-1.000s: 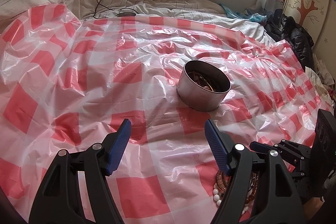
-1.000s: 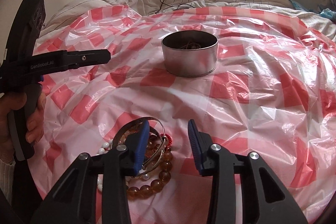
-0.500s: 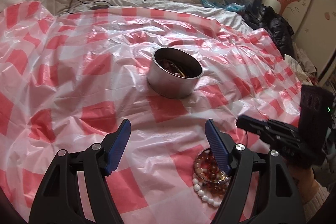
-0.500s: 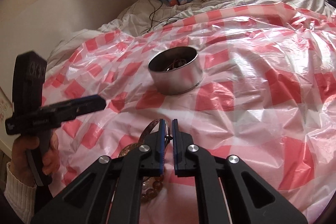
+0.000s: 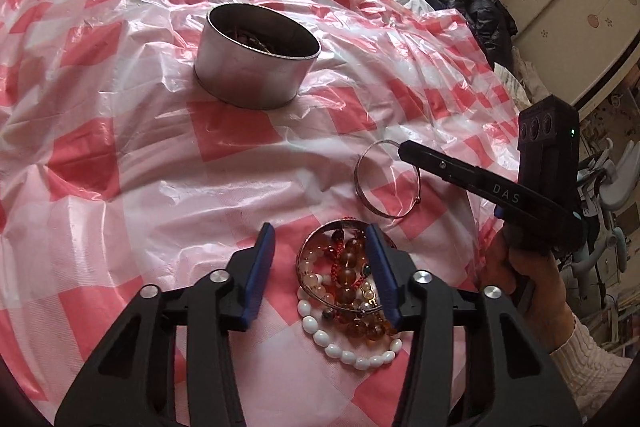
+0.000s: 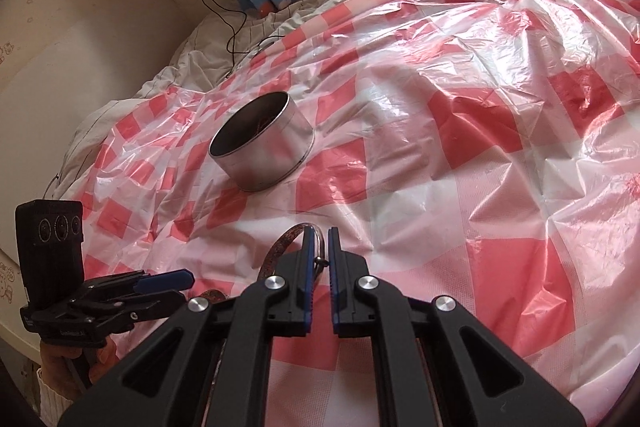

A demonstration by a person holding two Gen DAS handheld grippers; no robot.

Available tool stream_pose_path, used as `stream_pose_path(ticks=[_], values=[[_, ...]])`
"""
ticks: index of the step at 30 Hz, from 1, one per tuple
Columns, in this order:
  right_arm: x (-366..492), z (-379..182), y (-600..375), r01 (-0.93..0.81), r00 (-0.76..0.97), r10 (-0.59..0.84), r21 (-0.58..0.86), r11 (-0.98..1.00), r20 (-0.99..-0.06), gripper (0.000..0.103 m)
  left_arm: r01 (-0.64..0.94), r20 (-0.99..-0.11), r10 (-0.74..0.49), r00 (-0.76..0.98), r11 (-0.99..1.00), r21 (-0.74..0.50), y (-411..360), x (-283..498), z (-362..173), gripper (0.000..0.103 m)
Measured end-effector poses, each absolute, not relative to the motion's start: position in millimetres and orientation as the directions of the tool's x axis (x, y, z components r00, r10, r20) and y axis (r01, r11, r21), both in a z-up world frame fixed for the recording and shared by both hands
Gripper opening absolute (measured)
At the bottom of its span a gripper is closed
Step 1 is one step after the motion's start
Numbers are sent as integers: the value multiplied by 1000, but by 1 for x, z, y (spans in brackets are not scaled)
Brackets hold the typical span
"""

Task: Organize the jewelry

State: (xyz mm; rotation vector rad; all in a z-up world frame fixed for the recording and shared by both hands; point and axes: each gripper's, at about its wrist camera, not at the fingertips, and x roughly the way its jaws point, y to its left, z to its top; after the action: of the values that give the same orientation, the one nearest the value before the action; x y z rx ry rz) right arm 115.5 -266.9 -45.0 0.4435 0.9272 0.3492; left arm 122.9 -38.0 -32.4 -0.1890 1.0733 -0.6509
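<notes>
Several pieces of jewelry already lay inside the round metal tin (image 5: 256,55), though the shadowed interior kept us from telling them apart or counting them. We held the right gripper (image 6: 319,239) nearly closed, its blue pads pinched on a thin silver bangle (image 5: 387,183) that hung lifted above the red-and-white checkered plastic sheet (image 5: 120,155). From the left wrist view, that bangle dangled from the gripper's tip ahead and to the right of our left gripper (image 5: 320,269), well short of the tin, which stood farther ahead and slightly left.

Our left gripper stayed parted wide and held nothing. Between and just beneath its fingers sat the unsorted pile: an amber bead bracelet (image 5: 352,301), a white bead bracelet (image 5: 344,349), a red beaded strand (image 5: 345,259) and a wider silver bangle (image 5: 316,239) circling part of the heap. From the right wrist view, the tin (image 6: 262,155) lay ahead and to the left of the closed fingers, with open sheet in between.

We judged the job to be partly done: some pieces were stowed, one was in transit, and at least four remained on the sheet. What was left, as far as we could see, was carrying the held bangle over the tin's rim, letting it go, and then returning for the beaded tangle, which looked likely to snag and come up in a clump.
</notes>
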Motion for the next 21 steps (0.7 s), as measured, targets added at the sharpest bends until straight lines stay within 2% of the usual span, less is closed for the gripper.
stream_pose_path(ticks=[2,9,13,17,21], values=[[116,-47,-267,-91,551,470,510,856,-690,8,418,-767,-566,303,802,-427,-45,121,-35,30],[116,-51,-262,-94,535,467,500,861,-704,8,368,-756,-582,299,802,-471,-40,127,-40,20],[118,-55,-261,-89,519,466,497,863,-716,8,341,-775,-558,297,820,-459,-36,130,-44,5],[119,-58,-258,-90,506,457,483,871,-731,8,377,-768,-561,307,813,-443,-38,126,-37,3],[119,-59,-258,-90,505,457,482,872,-732,8,361,-722,-596,351,798,-483,-25,126,-25,3]])
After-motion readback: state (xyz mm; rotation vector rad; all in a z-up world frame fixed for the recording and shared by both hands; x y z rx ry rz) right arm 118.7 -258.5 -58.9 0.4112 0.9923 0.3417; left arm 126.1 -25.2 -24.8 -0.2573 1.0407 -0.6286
